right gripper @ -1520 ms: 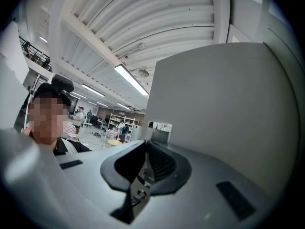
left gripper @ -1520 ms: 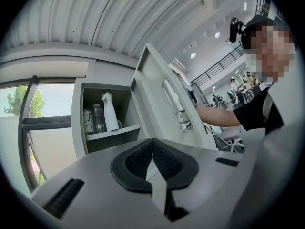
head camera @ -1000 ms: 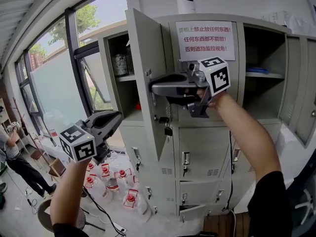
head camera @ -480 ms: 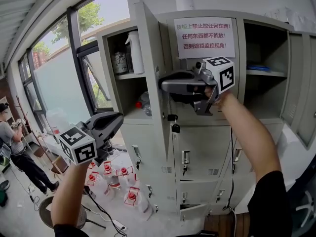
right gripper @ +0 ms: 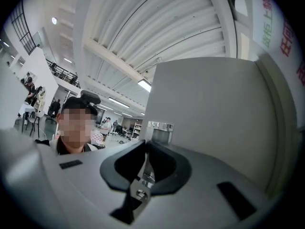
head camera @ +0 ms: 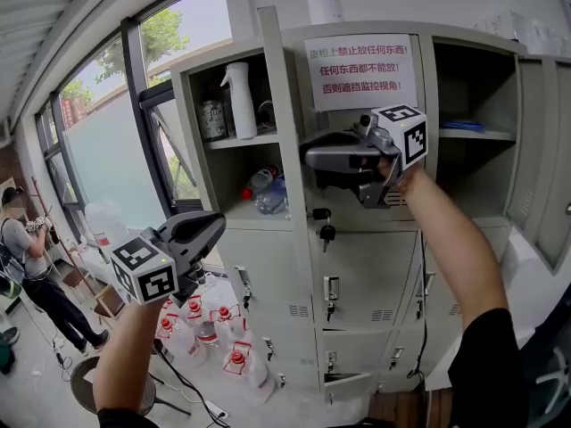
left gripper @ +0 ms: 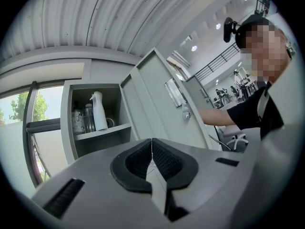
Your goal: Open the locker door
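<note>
The grey locker door (head camera: 278,150) stands swung out, nearly edge-on in the head view, with a bunch of keys (head camera: 326,230) hanging below its lock. My right gripper (head camera: 310,159) is held level at the door's edge, shut on the door's metal latch tab (right gripper: 142,178); the door panel (right gripper: 205,113) fills the right gripper view behind the jaws (right gripper: 145,149). My left gripper (head camera: 212,227) hangs lower left, away from the locker, shut with nothing between its pads (left gripper: 162,159). In the left gripper view the door (left gripper: 157,99) juts out from the open compartment.
Inside the open locker stand a white spray bottle (head camera: 239,99), a jar (head camera: 211,119) and plastic bottles (head camera: 268,194). A paper sign (head camera: 359,69) hangs on the neighbouring door. Open compartments (head camera: 473,123) lie right. Water jugs (head camera: 214,328) crowd the floor; a person (head camera: 22,270) stands far left.
The door has swung further out, from angled to nearly edge-on, uncovering the shelves. My right gripper moved right with it. My left gripper sank a little.
</note>
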`<action>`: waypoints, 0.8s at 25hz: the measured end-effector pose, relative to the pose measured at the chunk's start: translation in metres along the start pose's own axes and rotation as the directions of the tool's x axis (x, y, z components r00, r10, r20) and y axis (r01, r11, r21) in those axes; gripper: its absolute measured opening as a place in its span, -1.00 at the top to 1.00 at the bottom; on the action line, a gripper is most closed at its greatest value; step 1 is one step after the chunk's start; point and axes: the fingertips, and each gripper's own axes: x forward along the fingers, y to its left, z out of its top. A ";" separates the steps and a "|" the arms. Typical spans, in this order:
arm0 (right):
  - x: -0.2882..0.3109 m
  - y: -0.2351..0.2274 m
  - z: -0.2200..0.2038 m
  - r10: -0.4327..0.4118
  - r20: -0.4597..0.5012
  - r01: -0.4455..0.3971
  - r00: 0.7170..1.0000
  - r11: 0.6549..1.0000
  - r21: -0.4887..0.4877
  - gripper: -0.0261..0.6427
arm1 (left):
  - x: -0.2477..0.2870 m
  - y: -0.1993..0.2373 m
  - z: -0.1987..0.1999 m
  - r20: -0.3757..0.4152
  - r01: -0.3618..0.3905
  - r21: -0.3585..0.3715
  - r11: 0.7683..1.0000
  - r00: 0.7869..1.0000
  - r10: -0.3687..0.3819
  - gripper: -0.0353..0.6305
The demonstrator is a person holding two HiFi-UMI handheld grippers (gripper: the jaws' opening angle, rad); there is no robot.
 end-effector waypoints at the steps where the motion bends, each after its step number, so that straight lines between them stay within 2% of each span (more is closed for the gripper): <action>1: -0.003 0.001 0.001 0.003 0.007 -0.003 1.000 1.000 0.003 0.82 | 0.001 -0.001 0.000 -0.002 0.001 0.000 1.000 1.000 -0.001 0.84; 10: -0.020 0.007 0.003 0.032 0.040 -0.033 0.999 0.999 0.027 0.82 | 0.008 -0.014 -0.001 -0.007 0.018 -0.001 1.000 1.000 -0.018 0.84; 20: -0.018 0.006 0.003 0.030 0.055 -0.030 0.998 1.000 0.008 0.81 | 0.005 -0.019 -0.006 -0.017 0.027 -0.009 1.000 0.999 -0.027 0.84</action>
